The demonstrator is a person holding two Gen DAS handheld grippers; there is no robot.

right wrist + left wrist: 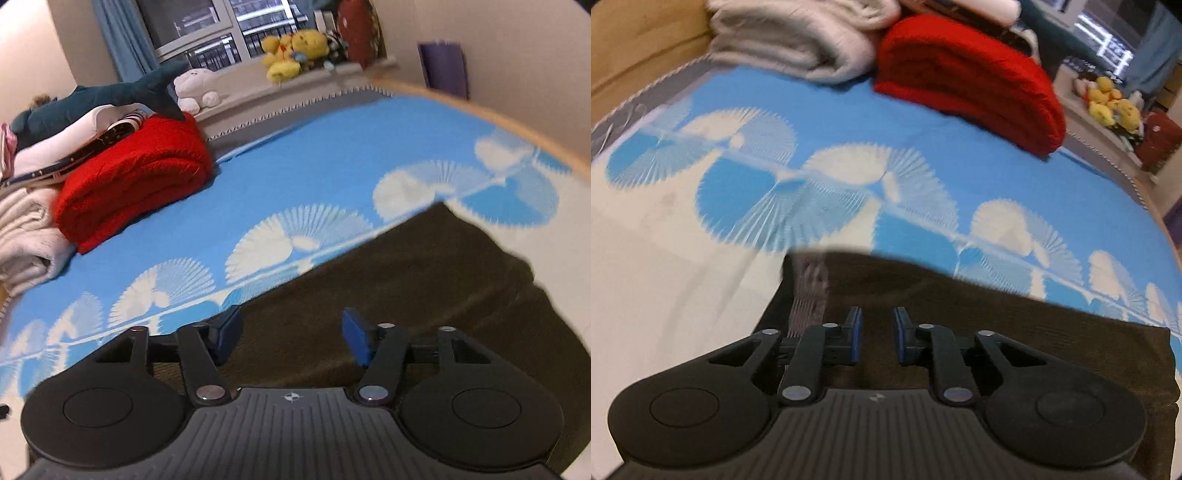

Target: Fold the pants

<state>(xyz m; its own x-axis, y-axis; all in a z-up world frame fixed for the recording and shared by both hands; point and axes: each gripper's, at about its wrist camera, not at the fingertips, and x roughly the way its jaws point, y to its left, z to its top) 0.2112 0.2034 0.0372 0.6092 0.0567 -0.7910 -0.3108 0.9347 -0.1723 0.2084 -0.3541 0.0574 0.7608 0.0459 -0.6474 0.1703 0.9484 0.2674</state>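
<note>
The dark brown pants (960,306) lie flat on the blue and white bedspread (923,177), folded into a broad slab. My left gripper (877,334) hovers over their near part, jaws open a little, nothing between the blue pads. In the right wrist view the pants (424,280) fill the lower right, with a corner pointing away. My right gripper (291,334) is wide open above them and empty.
A folded red blanket (967,81) and a pale grey folded blanket (798,37) lie at the far side of the bed. Stuffed toys (295,51) sit on the window sill. A shark plush (110,96) lies on a clothes pile. The bed's wooden edge (480,110) runs at right.
</note>
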